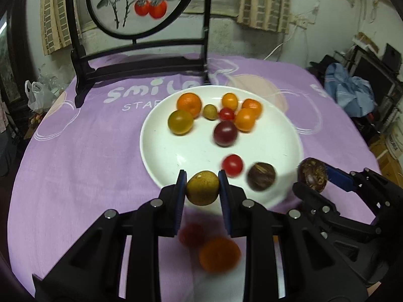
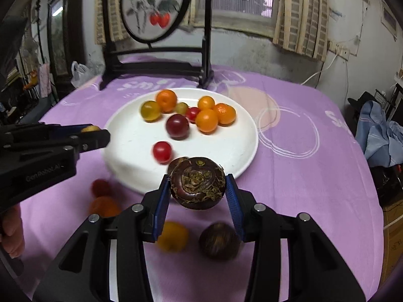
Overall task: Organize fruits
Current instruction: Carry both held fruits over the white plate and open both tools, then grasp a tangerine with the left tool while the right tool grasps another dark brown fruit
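While angled downward, both hands loaded

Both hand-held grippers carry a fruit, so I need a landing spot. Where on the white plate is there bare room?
The white plate is bare along its left side, below the yellow-green fruit, and on its right, below the orange cluster. The far middle is crowded; a red cherry tomato sits near the front rim.

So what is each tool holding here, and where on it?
The left tool clamps a small yellow-green fruit by its two sides. The right tool grips a dark brown water chestnut across its sides.
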The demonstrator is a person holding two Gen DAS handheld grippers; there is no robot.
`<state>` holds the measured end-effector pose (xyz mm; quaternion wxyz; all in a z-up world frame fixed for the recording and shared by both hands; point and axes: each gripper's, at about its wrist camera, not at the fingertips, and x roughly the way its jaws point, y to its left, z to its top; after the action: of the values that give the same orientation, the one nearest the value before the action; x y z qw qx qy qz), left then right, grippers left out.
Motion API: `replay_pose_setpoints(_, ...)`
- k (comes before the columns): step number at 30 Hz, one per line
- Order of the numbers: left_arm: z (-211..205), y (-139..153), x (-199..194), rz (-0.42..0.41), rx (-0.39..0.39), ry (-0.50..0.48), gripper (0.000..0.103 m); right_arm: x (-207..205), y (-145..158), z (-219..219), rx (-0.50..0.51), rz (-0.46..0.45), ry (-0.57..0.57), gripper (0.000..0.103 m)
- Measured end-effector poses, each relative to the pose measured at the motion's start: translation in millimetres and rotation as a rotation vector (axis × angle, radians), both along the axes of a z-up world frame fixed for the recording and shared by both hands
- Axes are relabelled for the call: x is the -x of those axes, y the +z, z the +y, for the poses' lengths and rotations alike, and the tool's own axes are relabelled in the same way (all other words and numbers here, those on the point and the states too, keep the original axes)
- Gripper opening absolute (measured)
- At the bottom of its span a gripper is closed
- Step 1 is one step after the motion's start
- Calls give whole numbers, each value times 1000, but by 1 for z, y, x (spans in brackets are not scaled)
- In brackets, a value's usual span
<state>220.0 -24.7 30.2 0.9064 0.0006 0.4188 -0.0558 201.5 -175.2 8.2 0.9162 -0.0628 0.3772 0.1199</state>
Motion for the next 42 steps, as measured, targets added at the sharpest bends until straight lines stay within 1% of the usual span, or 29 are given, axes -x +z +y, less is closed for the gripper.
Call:
replay_pose_setpoints(4, -1, -11, -20, 20, -37, 15, 26, -23, -8, 1, 10, 22, 1, 44)
replay_pose_setpoints(9, -1, -24, -37, 49, -37, 41, 27, -41, -18, 5, 26, 56, 1, 44)
replay_pose_setpoints(10, 0, -25, -39, 52, -27, 45, 45, -45, -20, 6, 31, 70, 2, 47)
replay_pose_setpoints(11, 1, -25, -39, 48, -19, 54, 74, -47, -21, 8, 44, 74, -2, 56)
replay_pose_setpoints(12, 2, -24, -38, 33, -22, 70, 79, -46, -20, 8, 52, 62, -5, 60)
replay_pose_setpoints(13, 3, -21, -35, 6, -34, 89, 79, -44, -19, 9, 57, 45, -4, 61)
replay_pose_setpoints(17, 6, -11, -21, -25, -36, 72, 79, -31, -10, 4, 32, 35, 4, 61)
replay_pose_setpoints(21, 12, -6, 2, -33, -18, 61, 80, -8, -2, -6, -5, 26, 5, 62)
replay_pose_setpoints(23, 15, -7, 15, -29, -10, 63, 80, 7, -1, -13, -30, 30, 9, 62)
replay_pose_setpoints(27, 17, -13, 46, -28, -1, 56, 81, 39, -2, -24, -43, 32, 8, 62)
replay_pose_setpoints(31, 19, -25, 77, -11, 6, 49, 84, 68, -9, -37, -61, 52, 4, 62)
replay_pose_setpoints(35, 20, -34, 99, -4, 9, 41, 84, 87, -23, -42, -37, 76, -7, 62)
replay_pose_setpoints(38, 18, -41, 108, 4, -1, 33, 84, 88, -35, -44, -18, 104, -26, 62)
replay_pose_setpoints(41, 17, -47, 109, 20, 0, 22, 84, 83, -40, -45, -14, 119, -42, 62)
replay_pose_setpoints(42, 18, -48, 109, 21, -1, 19, 84, 80, -42, -43, 2, 125, -44, 62)
